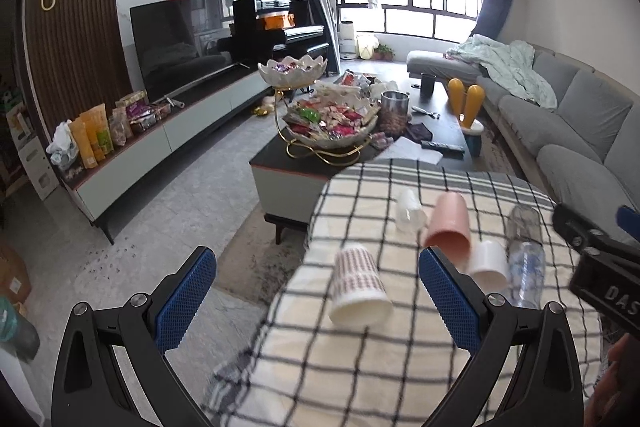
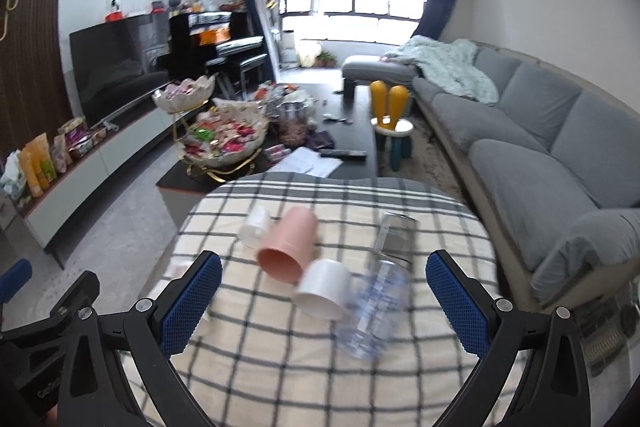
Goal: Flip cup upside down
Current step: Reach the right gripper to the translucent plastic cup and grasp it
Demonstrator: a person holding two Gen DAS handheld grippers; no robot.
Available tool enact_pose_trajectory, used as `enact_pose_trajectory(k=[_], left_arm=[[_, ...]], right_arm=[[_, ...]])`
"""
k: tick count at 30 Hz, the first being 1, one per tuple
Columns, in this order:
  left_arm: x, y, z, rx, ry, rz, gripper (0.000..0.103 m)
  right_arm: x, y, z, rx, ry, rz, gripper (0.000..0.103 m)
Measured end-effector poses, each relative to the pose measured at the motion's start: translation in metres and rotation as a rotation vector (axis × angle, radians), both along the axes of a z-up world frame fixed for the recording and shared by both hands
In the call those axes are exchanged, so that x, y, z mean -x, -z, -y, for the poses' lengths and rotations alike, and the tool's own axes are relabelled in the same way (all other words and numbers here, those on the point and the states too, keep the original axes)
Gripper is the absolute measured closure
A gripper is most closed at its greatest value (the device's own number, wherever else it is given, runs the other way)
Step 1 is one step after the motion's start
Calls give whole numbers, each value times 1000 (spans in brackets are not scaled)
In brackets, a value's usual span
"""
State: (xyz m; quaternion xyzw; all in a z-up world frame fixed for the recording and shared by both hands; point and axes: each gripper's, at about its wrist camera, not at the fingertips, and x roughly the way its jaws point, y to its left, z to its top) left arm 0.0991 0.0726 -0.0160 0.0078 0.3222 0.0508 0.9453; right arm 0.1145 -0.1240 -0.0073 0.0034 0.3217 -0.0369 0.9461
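Checked cream-and-grey cloth (image 1: 400, 367) covers the bench, where 5 cups lie on their sides: a clear plastic tumbler (image 2: 376, 303), a pink plastic cup (image 2: 289, 245), a red-patterned paper cup (image 1: 360, 285), a white cup (image 2: 325, 289) and a small translucent cup (image 1: 409, 211). Left gripper (image 1: 318, 301) and right gripper (image 2: 324, 305) hover spread, empty.

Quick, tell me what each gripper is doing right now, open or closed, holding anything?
Left gripper: jaws open, holding nothing, above the checked cloth.
Right gripper: jaws open, holding nothing.
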Motion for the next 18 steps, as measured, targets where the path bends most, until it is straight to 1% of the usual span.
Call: enact_pose_trajectory(k=[2, 4, 7, 10, 13, 17, 18], left_arm=[[-15, 1, -6, -4, 6, -4, 0], [-30, 5, -12, 8, 19, -23, 0], [-53, 13, -19, 27, 37, -54, 0], [-82, 25, -24, 41, 58, -95, 0], [-104, 34, -26, 46, 68, -117, 0], [-133, 47, -25, 53, 101, -157, 0], [-139, 50, -25, 56, 106, -166, 0]], right_arm=[[-22, 1, -13, 4, -36, -22, 1], [-42, 6, -24, 5, -67, -51, 3], [-81, 15, -36, -5, -113, -126, 7], [-119, 30, -39, -45, -135, -214, 14], [-154, 46, -44, -61, -151, -296, 17], [-195, 70, -55, -55, -175, -388, 19], [-206, 76, -57, -52, -183, -413, 22]])
